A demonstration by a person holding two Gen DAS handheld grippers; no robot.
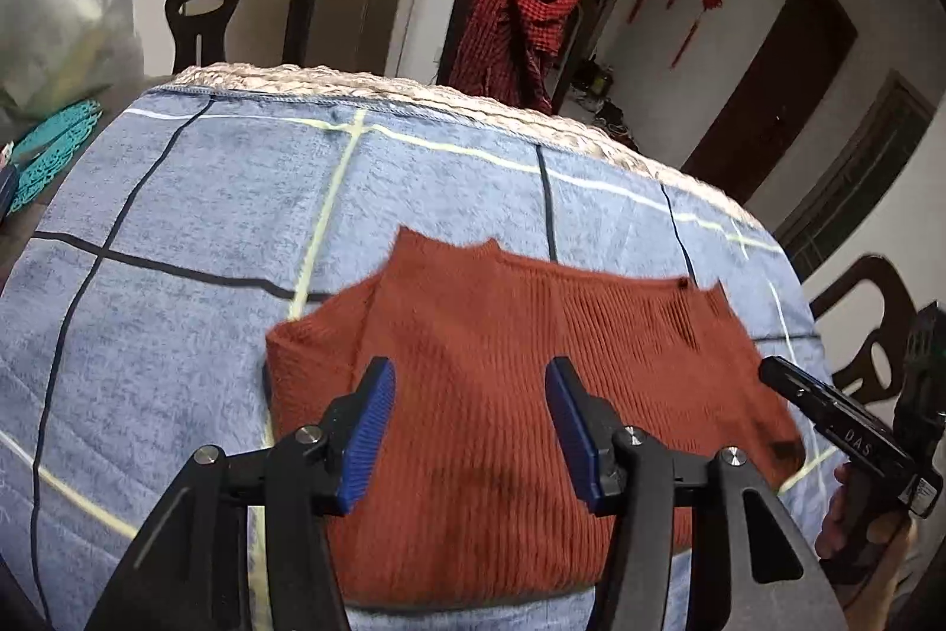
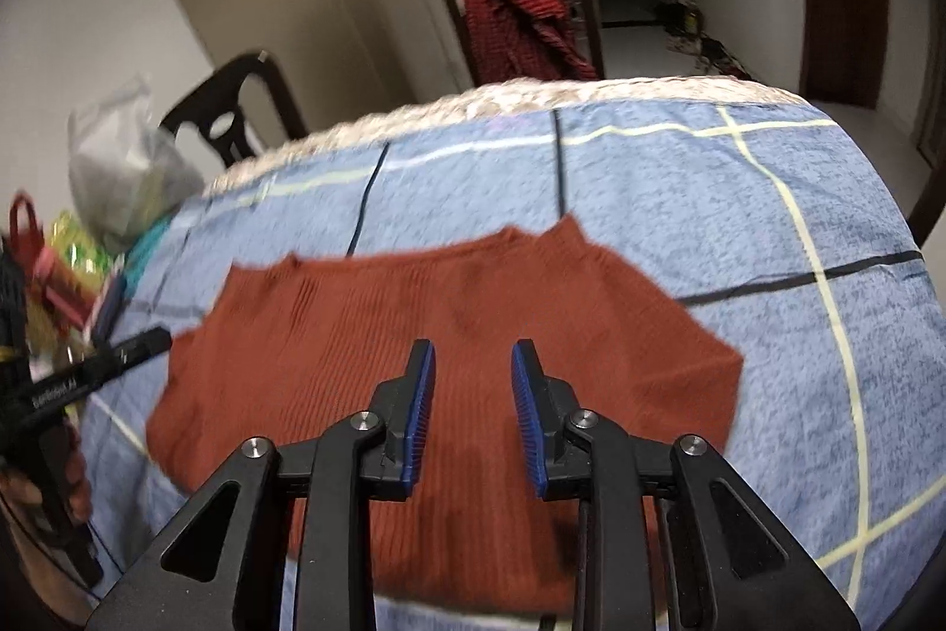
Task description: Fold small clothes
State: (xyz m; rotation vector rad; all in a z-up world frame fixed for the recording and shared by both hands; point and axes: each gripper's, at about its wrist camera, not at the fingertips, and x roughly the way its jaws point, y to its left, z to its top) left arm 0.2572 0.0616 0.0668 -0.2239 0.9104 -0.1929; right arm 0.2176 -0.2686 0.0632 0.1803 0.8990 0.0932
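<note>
Rust-red ribbed knit garment (image 1: 502, 394) is lying spread on the blue checked towel (image 1: 207, 217), both grippers hovering empty above it.

It is looking soft, light and limp, likely sagging and stretching when lifted, so a hem edge or corner would be the surest place to pinch. The left gripper (image 1: 470, 430) is holding its blue-padded fingers (image 1: 369, 430) wide apart, released; the right gripper (image 2: 473, 412) is likewise parted, grasping nothing. The towel is covering the desk, a red checked cloth (image 2: 520, 4) draping a dark chair (image 1: 224, 4) behind.

Your table wears a blue checked terry towel (image 1: 177, 193); on it lies a rust-red ribbed knit garment (image 1: 491, 365), apparently folded.
</note>
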